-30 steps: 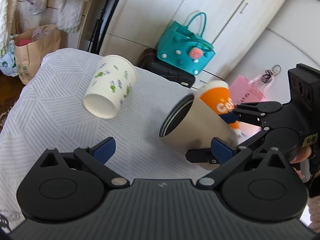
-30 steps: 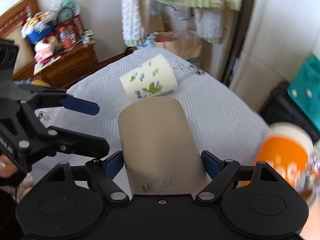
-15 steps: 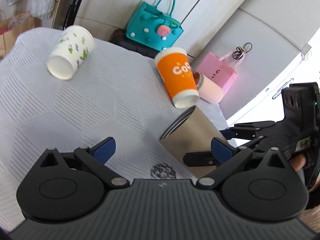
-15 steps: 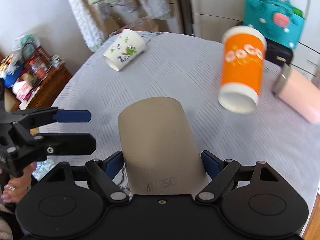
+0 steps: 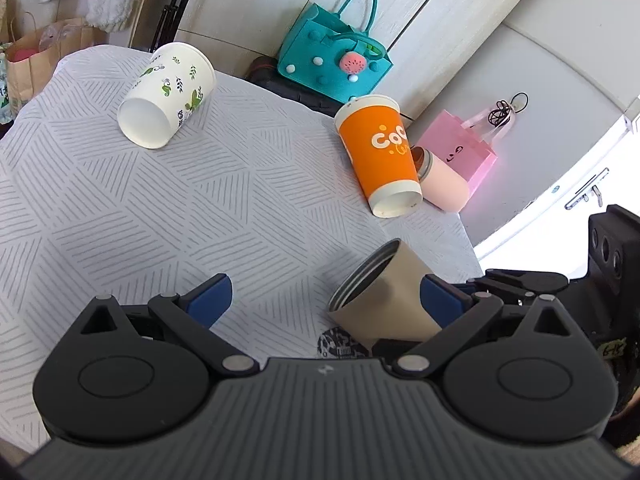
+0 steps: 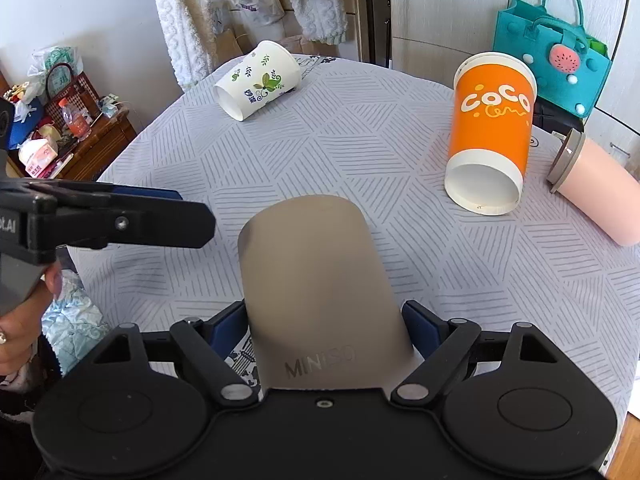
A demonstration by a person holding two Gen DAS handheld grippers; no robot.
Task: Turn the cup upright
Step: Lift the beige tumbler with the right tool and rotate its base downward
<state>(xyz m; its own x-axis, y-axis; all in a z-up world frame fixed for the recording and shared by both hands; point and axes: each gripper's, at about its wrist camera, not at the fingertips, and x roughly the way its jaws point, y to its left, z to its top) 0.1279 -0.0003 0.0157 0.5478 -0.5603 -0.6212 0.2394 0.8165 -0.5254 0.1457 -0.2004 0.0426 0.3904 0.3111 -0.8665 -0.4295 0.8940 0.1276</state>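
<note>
Two grippers in view: right gripper [image 6: 324, 320] clamps the beige cup [image 6: 316, 272] near its base, tilted, mouth pointing away over the table [image 6: 360, 120]; apparently lifted, contact hidden. Left gripper [image 5: 320, 296] is spread, empty. Risk: smooth wall slipping during rotation, or swinging into the orange cup [image 6: 490, 132] beyond. Farther, floral cup [image 6: 258, 78] lies sideways.

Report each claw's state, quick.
Left claw: open, holding nothing.
Right claw: closed on the tan cup.
</note>
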